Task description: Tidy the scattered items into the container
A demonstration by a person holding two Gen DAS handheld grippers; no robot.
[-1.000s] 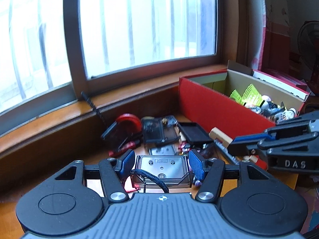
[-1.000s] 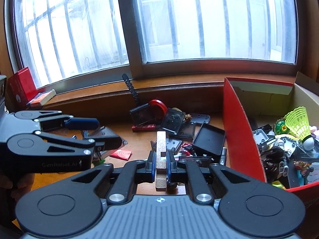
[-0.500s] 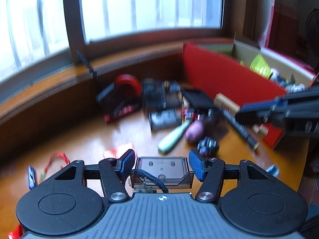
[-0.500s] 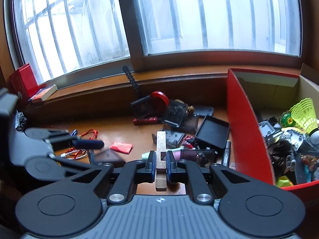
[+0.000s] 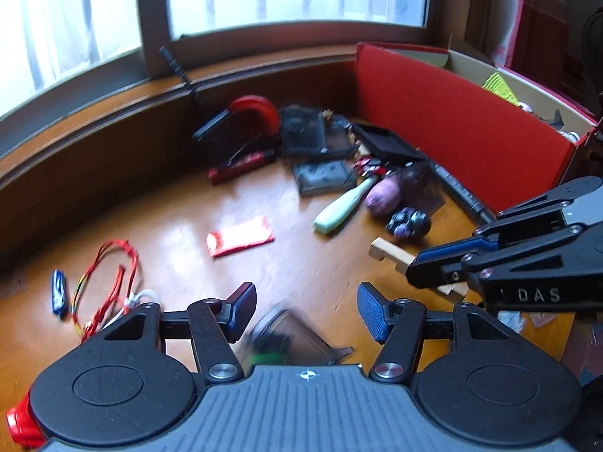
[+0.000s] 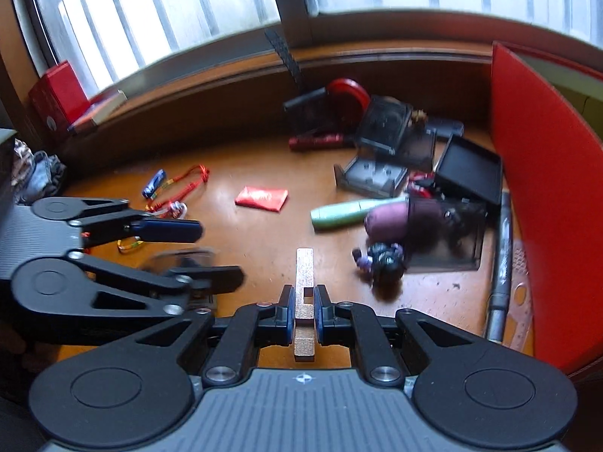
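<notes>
Wood is what the right gripper (image 6: 304,297) has clenched: a pale, square-edged wooden block (image 6: 304,263) with a notch cut in one side, pinched across its thin faces so its length runs forward past the pads, a hold that looks meant for carrying it over a wall and letting it drop. The left gripper (image 5: 305,312) stands part open with a clear plastic case (image 5: 290,335) lying tilted and blurred between its pads; whether they bite on it I cannot tell. The container, a red cardboard box (image 6: 535,188) with plain brown inner walls, stands at the right edge of both views, with the block to its left and well apart. Loose things lie on the glossy orange-brown table (image 5: 181,226): a flat red foil packet (image 6: 262,197) at centre, a smooth mint-green handle (image 6: 346,213) just right of it, a thin red cord (image 5: 109,275) at lower left, and dark hard-plastic trays and cases heaped by the box's red wall.
</notes>
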